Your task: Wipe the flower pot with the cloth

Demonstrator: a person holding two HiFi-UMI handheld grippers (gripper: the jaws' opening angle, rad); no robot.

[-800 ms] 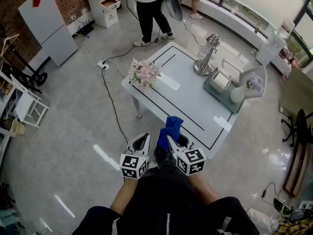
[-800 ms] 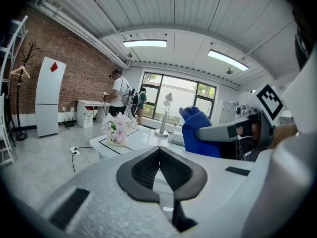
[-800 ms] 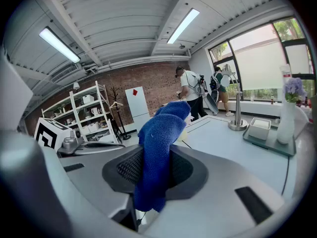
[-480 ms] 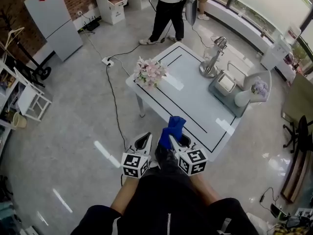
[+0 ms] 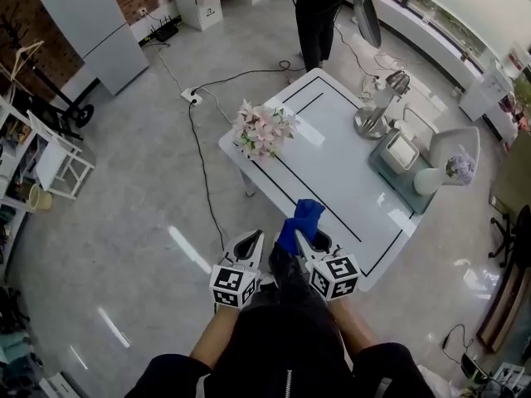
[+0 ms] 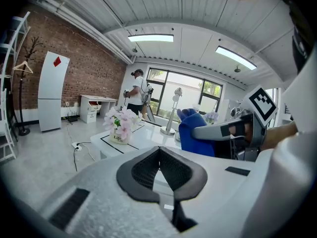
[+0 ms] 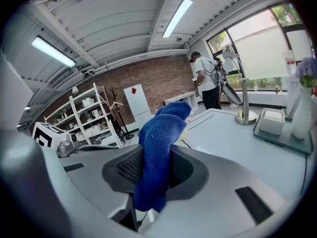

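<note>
A white table (image 5: 348,181) is standing ahead of you, the flower pot (image 5: 263,135) sitting at its far left corner. Your left tongs (image 5: 251,240) are pressing together, empty; your right tongs (image 5: 303,240) are pinching the cloth (image 5: 305,215), well apart from it. All the wiping is waiting.

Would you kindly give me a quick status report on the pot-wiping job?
Right gripper shut on blue terry cloth. Left gripper shut, empty. White flower pot with pink blooms on white table, untouched. Nothing in between.
</note>
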